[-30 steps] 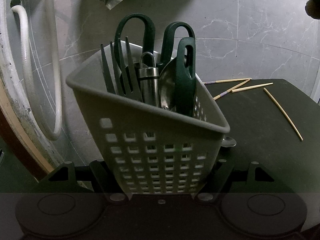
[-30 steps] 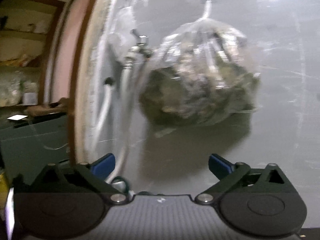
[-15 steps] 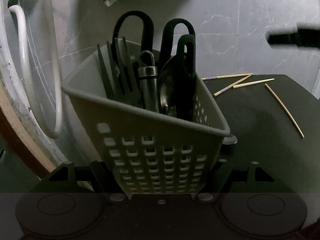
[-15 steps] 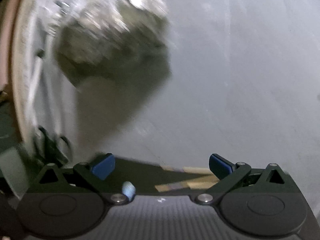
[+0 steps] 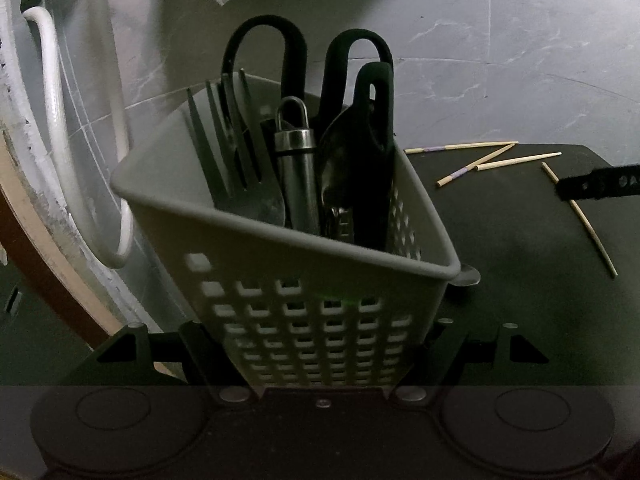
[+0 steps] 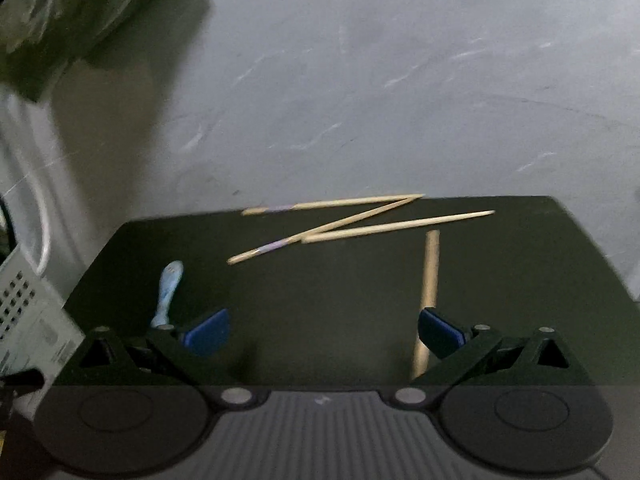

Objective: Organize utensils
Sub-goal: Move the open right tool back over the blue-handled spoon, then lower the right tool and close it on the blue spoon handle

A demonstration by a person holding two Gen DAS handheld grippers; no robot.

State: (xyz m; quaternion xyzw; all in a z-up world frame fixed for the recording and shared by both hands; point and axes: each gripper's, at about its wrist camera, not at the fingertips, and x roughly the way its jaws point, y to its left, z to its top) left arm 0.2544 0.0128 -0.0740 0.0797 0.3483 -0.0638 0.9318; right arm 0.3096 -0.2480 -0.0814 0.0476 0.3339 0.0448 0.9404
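Observation:
My left gripper (image 5: 320, 344) is shut on a grey perforated utensil basket (image 5: 304, 280), tilted, holding scissors (image 5: 304, 60), forks (image 5: 228, 132), a steel handle (image 5: 296, 168) and a dark utensil (image 5: 372, 160). Several wooden chopsticks (image 6: 360, 220) lie scattered on the black table (image 6: 320, 300); they also show in the left wrist view (image 5: 500, 156). My right gripper (image 6: 322, 330) is open and empty above the table, one chopstick (image 6: 428, 280) beside its right finger. A light blue spoon (image 6: 168, 292) lies by its left finger.
A grey marble wall (image 6: 360, 80) stands behind the table. A white hose (image 5: 60, 140) hangs at left. A plastic bag (image 6: 60, 20) hangs on the wall. The basket's corner (image 6: 28, 312) shows at the right wrist view's left edge.
My right gripper has swung down from facing the wall and bag to just above the table and chopsticks. The basket has tilted slightly in my left gripper.

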